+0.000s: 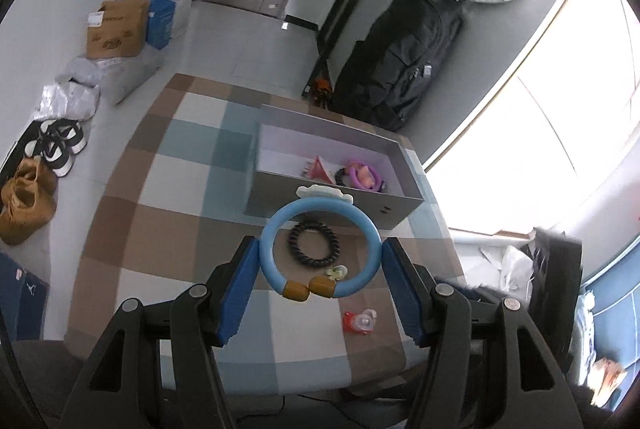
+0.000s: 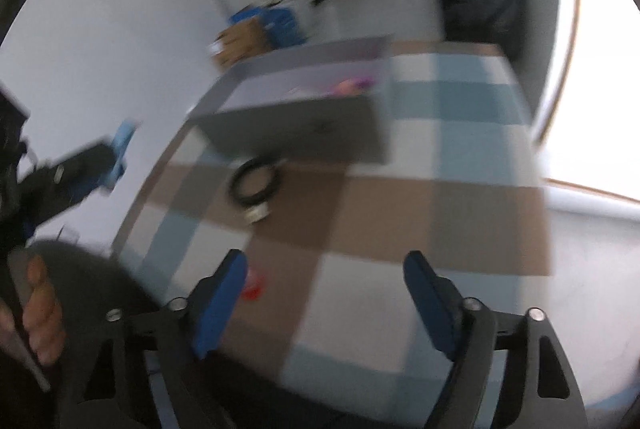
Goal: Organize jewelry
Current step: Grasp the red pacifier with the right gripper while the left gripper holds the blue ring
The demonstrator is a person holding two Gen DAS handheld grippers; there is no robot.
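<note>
Left tool (image 1: 320,261) clamps the blue bangle (image 1: 319,249) by its sides, lifted over the checkered counter (image 1: 168,189), just short of the grey box (image 1: 276,197). Box already holds a pink piece and a purple bracelet (image 1: 362,176). Left out: black coil hair tie (image 1: 314,243), small red item (image 1: 359,319), probably a clip. Right tool (image 2: 324,303) stands parted, empty.

No text can be read with certainty. The cardboard box (image 1: 117,29) on the floor beside the blue box (image 1: 160,15) carries a dark printed logo and a white label, both too small to read.
</note>
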